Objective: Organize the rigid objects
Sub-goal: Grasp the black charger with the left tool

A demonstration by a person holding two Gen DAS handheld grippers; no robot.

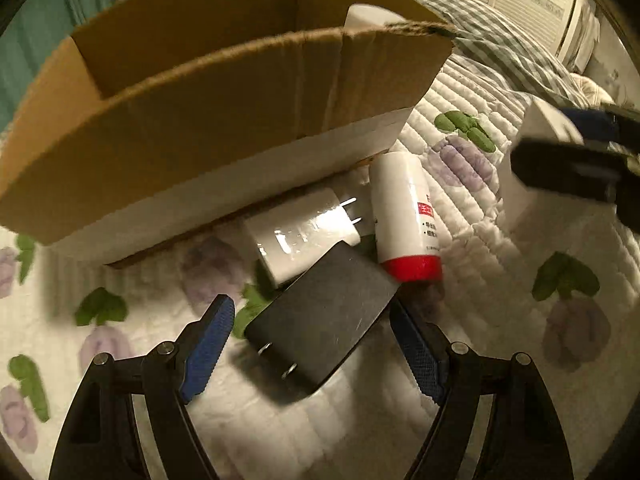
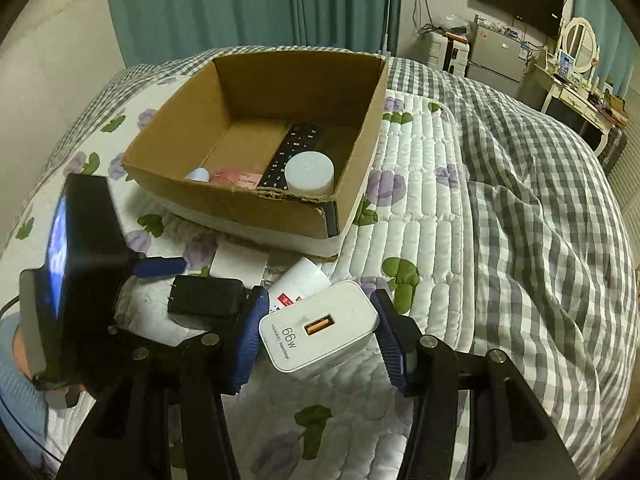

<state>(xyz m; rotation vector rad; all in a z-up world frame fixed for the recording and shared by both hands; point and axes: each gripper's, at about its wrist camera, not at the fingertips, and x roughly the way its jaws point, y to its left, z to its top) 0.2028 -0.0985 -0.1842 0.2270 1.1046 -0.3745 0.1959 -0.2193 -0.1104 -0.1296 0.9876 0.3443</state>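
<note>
The right gripper (image 2: 318, 330) is clamped on a white 66W charger (image 2: 320, 326), USB port facing the camera, held above the quilt (image 2: 420, 200) short of the box (image 2: 256, 204); the left wrist view shows that same charger (image 1: 532, 168) only as a blur at the right edge, w/ the right gripper's dark fingers (image 1: 568, 168) across it. The left gripper (image 1: 312, 344) stands open, pads (image 1: 208, 348) either side of a black charger (image 1: 324, 324) but not touching it, prongs pointing back toward the camera. Only the right view looks down into the box: a black remote (image 2: 294, 152), a white cylinder (image 2: 310, 172) in the near right corner, a pink slip (image 2: 234, 178) and a small pale-blue item (image 2: 198, 175). The left view sees just the box's near wall (image 1: 240, 120) and flap, plus the cylinder's top (image 1: 366, 16) over the rim (nothing else inside shows). Close to that wall lie a white plug (image 1: 304, 236), prongs aimed at a white bottle w/ red cap (image 1: 406, 220); the black charger's far corner overlaps the plug, and the bottle lies just beside both. In the right view these three bunch between the two grippers, the bottle (image 2: 298, 280) partly hidden behind the held charger. Right of the box the quilt is open as far as a gray checked blanket (image 2: 540, 200); the box's torn near-right corner sits nearest the held charger.
</note>
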